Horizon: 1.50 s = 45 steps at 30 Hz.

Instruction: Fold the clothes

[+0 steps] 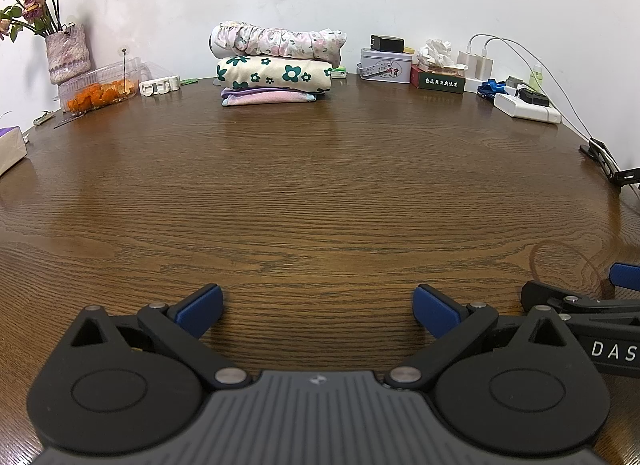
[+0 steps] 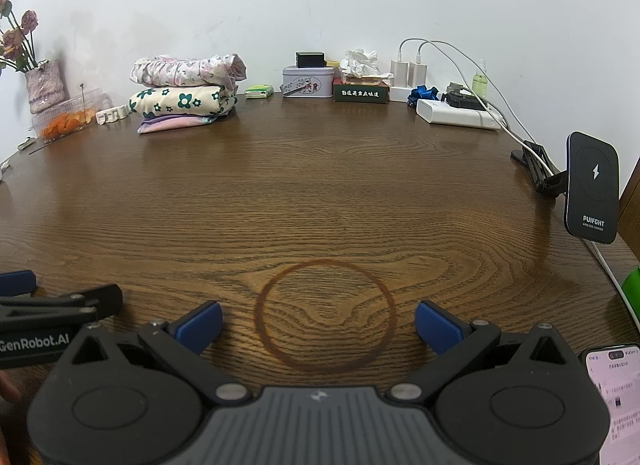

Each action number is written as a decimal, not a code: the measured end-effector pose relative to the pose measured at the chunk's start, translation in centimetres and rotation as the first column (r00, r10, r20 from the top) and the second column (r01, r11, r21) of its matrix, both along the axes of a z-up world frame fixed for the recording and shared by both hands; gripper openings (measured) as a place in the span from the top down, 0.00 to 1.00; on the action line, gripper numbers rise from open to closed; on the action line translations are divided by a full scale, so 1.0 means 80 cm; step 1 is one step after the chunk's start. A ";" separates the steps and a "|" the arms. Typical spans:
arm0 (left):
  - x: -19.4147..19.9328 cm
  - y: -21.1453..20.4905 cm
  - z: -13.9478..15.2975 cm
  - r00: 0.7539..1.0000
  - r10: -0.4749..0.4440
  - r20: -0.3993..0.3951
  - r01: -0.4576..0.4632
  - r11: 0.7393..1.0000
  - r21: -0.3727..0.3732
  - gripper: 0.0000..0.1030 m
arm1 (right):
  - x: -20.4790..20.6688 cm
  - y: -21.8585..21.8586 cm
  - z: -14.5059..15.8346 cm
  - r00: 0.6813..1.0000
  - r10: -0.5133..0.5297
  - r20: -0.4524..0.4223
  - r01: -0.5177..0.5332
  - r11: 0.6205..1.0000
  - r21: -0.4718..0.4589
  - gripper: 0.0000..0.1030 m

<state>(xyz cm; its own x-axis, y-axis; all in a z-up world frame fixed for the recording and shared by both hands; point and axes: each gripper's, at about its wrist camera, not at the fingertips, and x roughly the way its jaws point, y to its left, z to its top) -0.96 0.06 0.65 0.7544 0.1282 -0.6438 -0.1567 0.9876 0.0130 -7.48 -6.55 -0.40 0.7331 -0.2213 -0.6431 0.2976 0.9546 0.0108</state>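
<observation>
The brown wooden desk point(image 1: 320, 193) fills most of what I see, its middle bare under both my tools. At its far edge, against the white wall, sits the stack of folded clothes point(image 1: 276, 69): a pink and lilac piece at the bottom, a cream one with dark green flowers on it, and a pale floral bundle on top. The stack is well apart from me, and nothing of mine touches it.

My left gripper point(image 1: 318, 309) hangs low over the near edge with its jaws spread wide, the blue pads far apart and only wood grain between them. My right gripper point(image 2: 319, 323) is just beside it, jaws equally wide and holding nothing; a dark ring stain point(image 2: 325, 313) on the wood lies between its pads.

A wireless charger point(image 2: 593, 187) stands on a clamp at the right edge. A lit phone point(image 2: 614, 397) lies at my near right. A tissue box point(image 2: 362, 91) sits at the back.
</observation>
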 end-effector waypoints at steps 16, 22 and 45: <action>0.000 0.000 0.000 1.000 0.000 0.000 0.000 1.000 0.000 0.00 | 0.000 0.000 0.001 1.000 0.002 0.001 -0.002 1.000 0.000 0.00; 0.000 0.000 0.000 1.000 -0.001 0.000 0.001 1.000 0.000 0.00 | 0.000 0.000 0.001 1.000 0.001 0.001 -0.001 1.000 0.000 0.00; -0.001 0.002 -0.001 1.000 -0.010 0.001 0.010 1.000 0.000 0.00 | 0.000 -0.001 0.000 1.000 0.006 0.003 -0.006 1.000 0.000 0.00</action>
<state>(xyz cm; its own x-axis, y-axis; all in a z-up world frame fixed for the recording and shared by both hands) -1.03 0.23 0.60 0.7562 0.1206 -0.6432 -0.1465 0.9891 0.0133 -7.49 -6.62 -0.37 0.7361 -0.2170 -0.6411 0.2921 0.9563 0.0117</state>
